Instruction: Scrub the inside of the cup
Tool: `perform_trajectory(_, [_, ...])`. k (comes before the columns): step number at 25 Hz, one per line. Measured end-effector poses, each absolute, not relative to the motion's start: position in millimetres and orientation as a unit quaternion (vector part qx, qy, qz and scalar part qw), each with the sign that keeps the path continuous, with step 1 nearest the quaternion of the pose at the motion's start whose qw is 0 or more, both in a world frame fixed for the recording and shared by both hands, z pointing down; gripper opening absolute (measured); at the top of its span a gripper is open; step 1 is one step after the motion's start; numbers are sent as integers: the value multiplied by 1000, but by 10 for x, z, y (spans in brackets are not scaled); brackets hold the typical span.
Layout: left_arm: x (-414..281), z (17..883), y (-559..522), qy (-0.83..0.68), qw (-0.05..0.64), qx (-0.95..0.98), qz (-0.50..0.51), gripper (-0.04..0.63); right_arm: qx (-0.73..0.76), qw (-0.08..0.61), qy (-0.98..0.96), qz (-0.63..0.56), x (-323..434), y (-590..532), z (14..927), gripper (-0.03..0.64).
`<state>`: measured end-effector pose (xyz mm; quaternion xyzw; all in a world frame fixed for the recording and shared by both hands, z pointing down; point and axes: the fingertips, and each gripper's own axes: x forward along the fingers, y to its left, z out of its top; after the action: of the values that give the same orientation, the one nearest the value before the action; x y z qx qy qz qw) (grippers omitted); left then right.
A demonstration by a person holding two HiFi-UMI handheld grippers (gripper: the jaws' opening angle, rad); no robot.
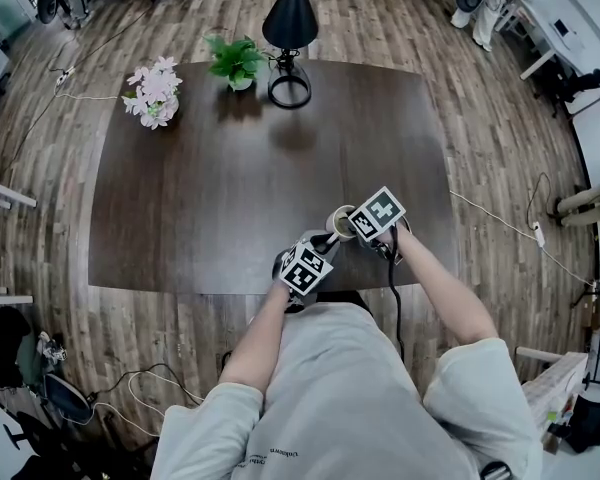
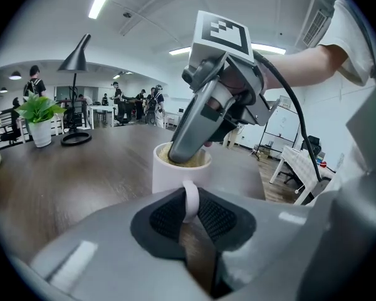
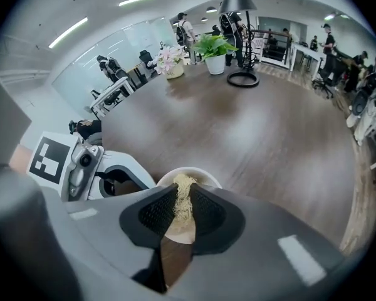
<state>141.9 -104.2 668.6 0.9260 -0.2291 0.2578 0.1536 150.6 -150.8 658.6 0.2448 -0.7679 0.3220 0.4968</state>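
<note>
The cup (image 1: 332, 215) stands near the table's (image 1: 180, 228) front edge. The right gripper (image 1: 343, 224), pinching a scrubber (image 3: 183, 199), fills its mouth. The left gripper (image 1: 326, 237), clamped on the handle, blocks the near side. Beyond the cup, bare tabletop runs to the far edge, where flowers (image 1: 154, 92), a plant (image 1: 236, 60) and a lamp (image 1: 289, 13) stand in a row.

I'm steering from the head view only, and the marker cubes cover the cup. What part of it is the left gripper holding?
Observer: The left gripper is shut on the handle of the white cup, as the left gripper view shows.
Operator: Does the right one have anything?
Observer: Yes. The right gripper pinches a pale fibrous scrubber, and its end reaches down inside the cup.
</note>
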Motion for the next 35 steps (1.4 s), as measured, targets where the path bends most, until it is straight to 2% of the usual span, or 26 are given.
perform_trajectory(10, [1411, 6664, -1047, -233, 156, 925, 255, 55, 292, 527, -756, 256, 1619, -1655, 6518, 87])
perform_trajectory(27, [1413, 6680, -1069, -233, 152, 925, 259, 58, 180, 630, -715, 244, 1684, -1405, 6522, 87])
perform_trajectory(35, [1414, 6689, -1065, -238, 153, 923, 262, 60, 156, 597, -720, 317, 1584, -1266, 6576, 84])
